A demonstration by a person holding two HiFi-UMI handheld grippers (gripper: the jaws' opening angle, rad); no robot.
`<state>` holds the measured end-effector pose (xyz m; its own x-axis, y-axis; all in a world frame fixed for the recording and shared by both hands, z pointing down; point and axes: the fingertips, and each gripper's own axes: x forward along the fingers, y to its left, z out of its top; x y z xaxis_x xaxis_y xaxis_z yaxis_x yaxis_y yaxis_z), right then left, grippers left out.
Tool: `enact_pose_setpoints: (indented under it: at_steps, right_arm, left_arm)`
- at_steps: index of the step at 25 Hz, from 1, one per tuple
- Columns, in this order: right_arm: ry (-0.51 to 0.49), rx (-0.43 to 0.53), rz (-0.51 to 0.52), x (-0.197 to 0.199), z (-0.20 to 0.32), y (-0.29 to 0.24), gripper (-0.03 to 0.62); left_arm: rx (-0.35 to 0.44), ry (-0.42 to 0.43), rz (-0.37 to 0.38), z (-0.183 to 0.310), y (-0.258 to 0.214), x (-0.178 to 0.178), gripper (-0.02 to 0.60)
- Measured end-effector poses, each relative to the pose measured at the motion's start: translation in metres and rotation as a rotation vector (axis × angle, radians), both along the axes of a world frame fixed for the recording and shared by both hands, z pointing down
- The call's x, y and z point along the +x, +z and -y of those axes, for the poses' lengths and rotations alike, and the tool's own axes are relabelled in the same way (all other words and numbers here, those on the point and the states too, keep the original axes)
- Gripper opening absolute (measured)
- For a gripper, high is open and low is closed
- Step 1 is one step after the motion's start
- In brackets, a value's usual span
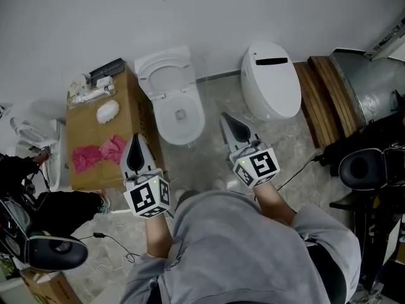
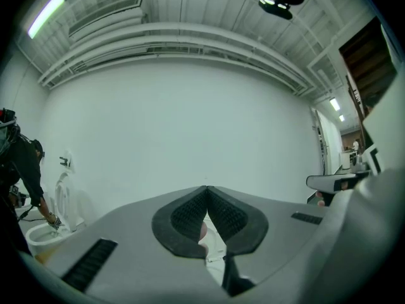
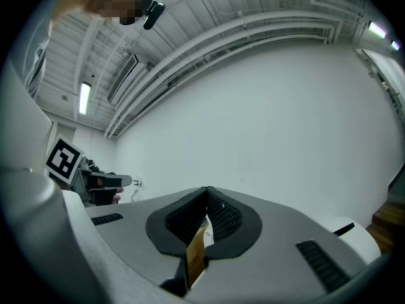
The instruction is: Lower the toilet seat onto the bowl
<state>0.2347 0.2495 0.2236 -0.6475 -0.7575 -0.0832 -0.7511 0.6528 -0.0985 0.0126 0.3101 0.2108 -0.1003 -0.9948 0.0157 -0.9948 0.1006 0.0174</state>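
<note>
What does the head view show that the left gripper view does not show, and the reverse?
Only the head view plainly shows the open toilet with its seat up, the closed toilet beside it, and the cardboard box. Only the left gripper view shows the ceiling lights. Both show the white wall, the left gripper, shut with nothing between its pads, and the right gripper.

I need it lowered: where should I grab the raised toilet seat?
Probably pinch the toilet seat at its free upper rim, coming from the front over the bowl: it stands upright at the back, leaving that rim exposed.
</note>
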Motion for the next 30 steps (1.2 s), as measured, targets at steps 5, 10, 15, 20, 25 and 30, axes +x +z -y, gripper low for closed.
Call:
enact_pose_setpoints:
  at_steps: [5, 10, 15, 20, 25, 30]
  right_arm:
    - [0.013, -0.008, -0.001, 0.016, 0.011, 0.002, 0.0]
    - [0.018, -0.017, -0.001, 0.018, 0.025, 0.004, 0.0]
    - [0.026, -0.023, -0.014, 0.006, 0.039, 0.007, 0.0]
    - [0.05, -0.02, -0.029, -0.01, 0.057, 0.008, 0.0]
    - [0.085, -0.008, -0.033, -0.036, 0.081, 0.003, 0.0]
    - [0.109, -0.014, -0.037, -0.068, 0.101, 0.003, 0.0]
  left_arm:
    - [-0.005, 0.01, 0.007, 0.008, 0.0, 0.014, 0.0]
    - [-0.013, 0.012, 0.011, 0.021, 0.0, 0.016, 0.0]
    - [-0.016, 0.014, 0.004, 0.036, 0.004, 0.001, 0.0]
    - [-0.014, 0.039, -0.007, 0.06, 0.009, -0.016, 0.0]
    - [-0.008, 0.07, -0.008, 0.087, 0.009, -0.046, 0.0]
    - [-0.004, 0.084, -0.009, 0.111, 0.011, -0.084, 0.0]
